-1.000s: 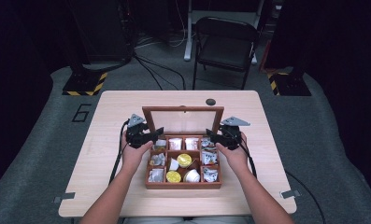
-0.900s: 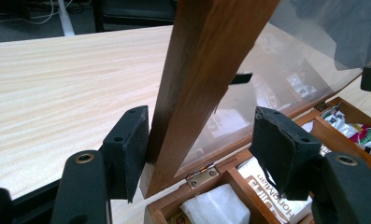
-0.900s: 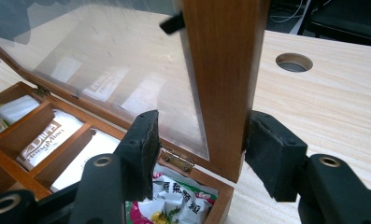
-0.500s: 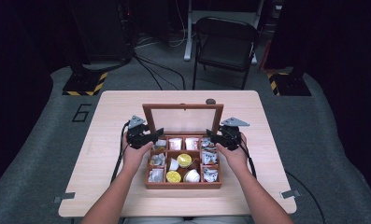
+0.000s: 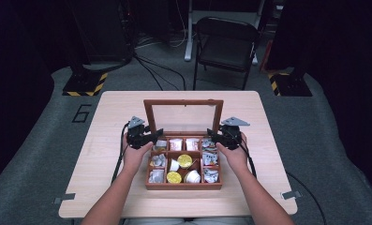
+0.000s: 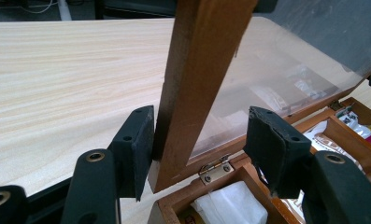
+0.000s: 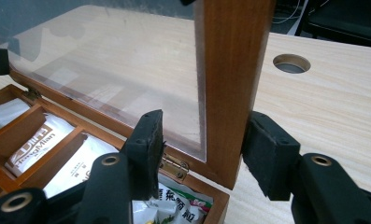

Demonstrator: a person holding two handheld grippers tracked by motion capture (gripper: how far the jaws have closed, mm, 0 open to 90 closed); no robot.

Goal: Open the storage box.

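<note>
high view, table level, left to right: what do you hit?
Left gripper at the lid's left side → upright glass-paned lid of the wooden box → right gripper at the lid's right side → bare table.

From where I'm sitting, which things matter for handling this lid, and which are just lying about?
In the job:
- glass-paned wooden lid, standing upright
- brown wooden compartment box
- left gripper astride the lid's side rail
- right gripper astride the other rail

Lying about:
- black folding chair
- round table hole
</note>
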